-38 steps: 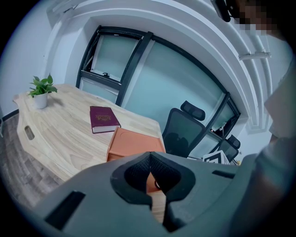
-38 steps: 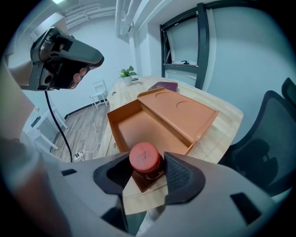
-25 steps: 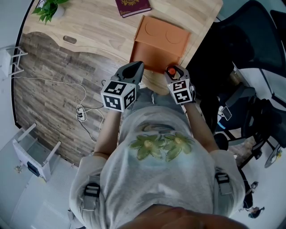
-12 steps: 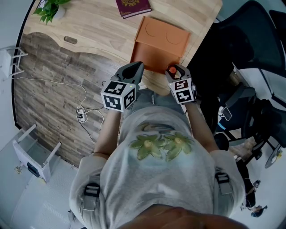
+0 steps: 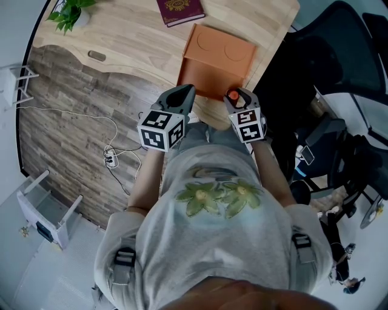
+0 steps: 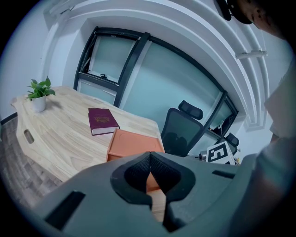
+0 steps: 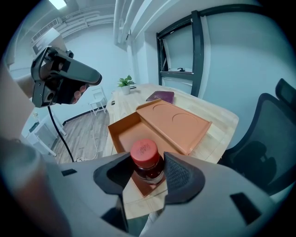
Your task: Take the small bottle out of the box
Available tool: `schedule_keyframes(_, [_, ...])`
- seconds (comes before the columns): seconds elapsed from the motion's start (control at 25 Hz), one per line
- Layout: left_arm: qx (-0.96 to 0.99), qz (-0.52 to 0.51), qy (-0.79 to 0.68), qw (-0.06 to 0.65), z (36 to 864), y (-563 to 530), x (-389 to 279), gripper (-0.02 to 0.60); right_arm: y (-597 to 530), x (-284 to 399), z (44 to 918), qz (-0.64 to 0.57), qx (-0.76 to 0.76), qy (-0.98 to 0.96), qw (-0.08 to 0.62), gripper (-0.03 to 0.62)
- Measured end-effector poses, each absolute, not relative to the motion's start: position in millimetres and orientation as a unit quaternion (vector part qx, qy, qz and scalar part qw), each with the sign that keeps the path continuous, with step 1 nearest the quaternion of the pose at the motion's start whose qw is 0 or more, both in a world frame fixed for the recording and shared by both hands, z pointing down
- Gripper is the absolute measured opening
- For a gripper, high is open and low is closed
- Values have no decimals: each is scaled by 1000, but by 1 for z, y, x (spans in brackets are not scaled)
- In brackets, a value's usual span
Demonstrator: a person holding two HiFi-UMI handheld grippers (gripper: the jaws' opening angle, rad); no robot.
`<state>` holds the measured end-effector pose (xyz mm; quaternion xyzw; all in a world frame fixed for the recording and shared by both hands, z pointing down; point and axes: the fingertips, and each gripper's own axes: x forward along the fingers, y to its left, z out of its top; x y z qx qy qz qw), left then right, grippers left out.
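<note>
My right gripper (image 7: 147, 173) is shut on a small dark bottle with a red cap (image 7: 145, 156), held upright above the near edge of the open orange box (image 7: 127, 134). The box's tray looks empty and its lid (image 7: 175, 122) lies propped along its right side. From the head view the red cap (image 5: 232, 94) shows between the right gripper (image 5: 236, 97) jaws, just off the box (image 5: 212, 63). My left gripper (image 5: 180, 94) hangs to the left of the box, jaws closed together with nothing between them (image 6: 149, 172).
The box sits near the front edge of a light wooden table (image 5: 133, 36). A maroon book (image 5: 180, 9) and a potted plant (image 5: 66, 13) lie farther back. A black office chair (image 7: 273, 139) stands right of the table. White cables (image 5: 91, 130) trail on the wood floor.
Almost nothing has moved; both grippers hold their places, the right one still gripping the bottle near the box's front edge.
</note>
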<state>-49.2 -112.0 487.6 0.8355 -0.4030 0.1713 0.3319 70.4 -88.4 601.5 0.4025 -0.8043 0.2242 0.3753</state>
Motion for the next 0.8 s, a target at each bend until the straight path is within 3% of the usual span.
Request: schedule_keyframes(0.8, [842,169,-406,312,474,-108,-47,8,-96,74,555,199,412,-824,334,195])
